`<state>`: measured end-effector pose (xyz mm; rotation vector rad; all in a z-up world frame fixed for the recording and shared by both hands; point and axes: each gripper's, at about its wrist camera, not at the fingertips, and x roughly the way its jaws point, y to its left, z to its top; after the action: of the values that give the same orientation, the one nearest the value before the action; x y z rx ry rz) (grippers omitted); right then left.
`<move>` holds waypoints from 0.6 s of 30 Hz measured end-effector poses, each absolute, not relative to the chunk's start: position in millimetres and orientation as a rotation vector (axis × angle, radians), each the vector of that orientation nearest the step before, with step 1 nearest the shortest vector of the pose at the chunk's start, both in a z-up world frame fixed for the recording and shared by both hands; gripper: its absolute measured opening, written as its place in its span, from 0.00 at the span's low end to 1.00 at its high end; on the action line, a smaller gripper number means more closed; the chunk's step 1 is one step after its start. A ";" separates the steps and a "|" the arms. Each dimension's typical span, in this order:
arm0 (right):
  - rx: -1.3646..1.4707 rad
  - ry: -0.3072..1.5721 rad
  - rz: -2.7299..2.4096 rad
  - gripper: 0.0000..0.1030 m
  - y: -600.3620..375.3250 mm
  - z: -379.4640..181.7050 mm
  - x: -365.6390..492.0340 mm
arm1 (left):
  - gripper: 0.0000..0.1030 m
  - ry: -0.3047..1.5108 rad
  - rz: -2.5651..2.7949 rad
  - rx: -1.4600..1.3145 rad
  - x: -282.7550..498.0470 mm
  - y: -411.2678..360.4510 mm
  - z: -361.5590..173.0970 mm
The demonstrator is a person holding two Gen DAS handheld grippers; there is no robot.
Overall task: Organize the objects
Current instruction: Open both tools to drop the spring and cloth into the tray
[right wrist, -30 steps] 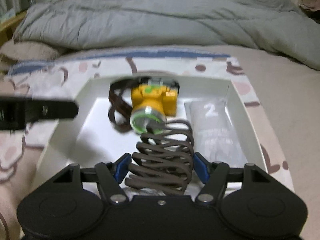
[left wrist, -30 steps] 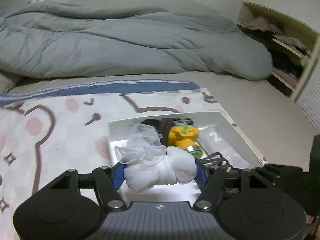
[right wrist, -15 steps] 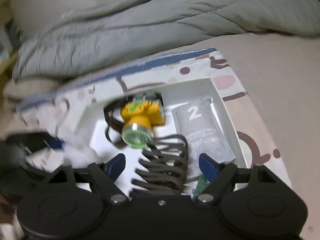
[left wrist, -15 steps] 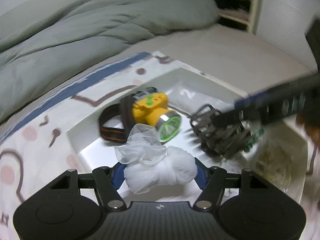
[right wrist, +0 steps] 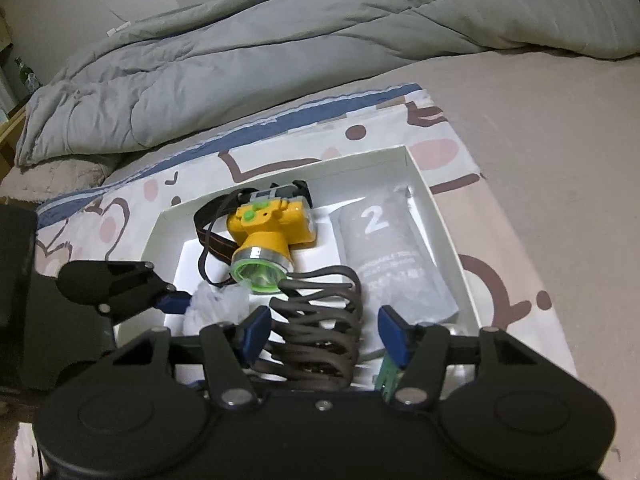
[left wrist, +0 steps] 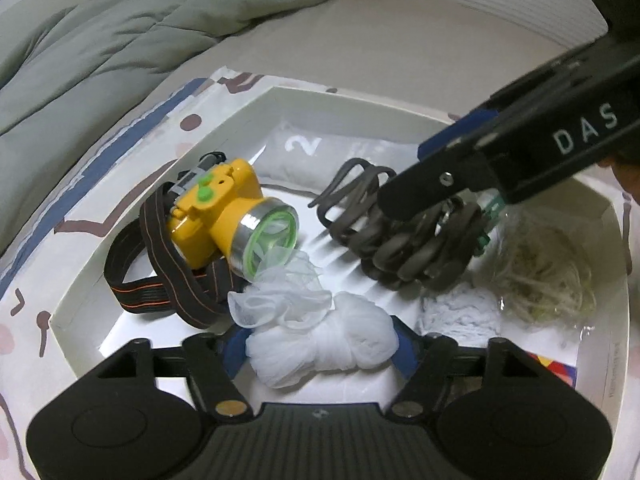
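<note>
White mesh bundle [left wrist: 320, 344], one, sits low centre between the opening left gripper [left wrist: 320, 346] jaws inside one box [left wrist: 400, 104]; right gripper [right wrist: 322, 330] closing around one brown coil [right wrist: 320, 320]; one yellow headlamp [left wrist: 224, 216] at mid left.

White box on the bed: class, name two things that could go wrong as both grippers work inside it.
1. The white mesh bundle lies against the headlamp lens; the opening left gripper may drag it along.
2. The closing right gripper straddles the brown coil, which could spring out over the white box wall.
</note>
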<state>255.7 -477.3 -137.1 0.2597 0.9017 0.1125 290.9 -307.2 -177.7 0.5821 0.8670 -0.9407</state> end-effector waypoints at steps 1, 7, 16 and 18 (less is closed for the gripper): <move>0.260 0.901 0.111 0.59 -477.5 -137.0 256.0 | 0.80 0.875 -0.931 0.575 292.7 -306.6 -178.1; 0.263 0.901 0.107 0.59 -478.8 -135.9 256.7 | 0.90 0.881 -0.899 0.566 293.3 -300.1 -173.8; 0.233 0.894 0.084 0.59 -475.5 -125.8 250.8 | 0.93 0.867 -0.852 0.430 284.1 -277.0 -146.9; 0.237 0.882 0.083 0.59 -475.2 -119.7 247.4 | 0.93 0.859 -0.832 0.392 279.5 -270.4 -138.7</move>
<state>247.4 -475.2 -119.7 0.2368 0.8822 0.0827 279.5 -270.4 -138.7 0.3919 0.8589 -0.8322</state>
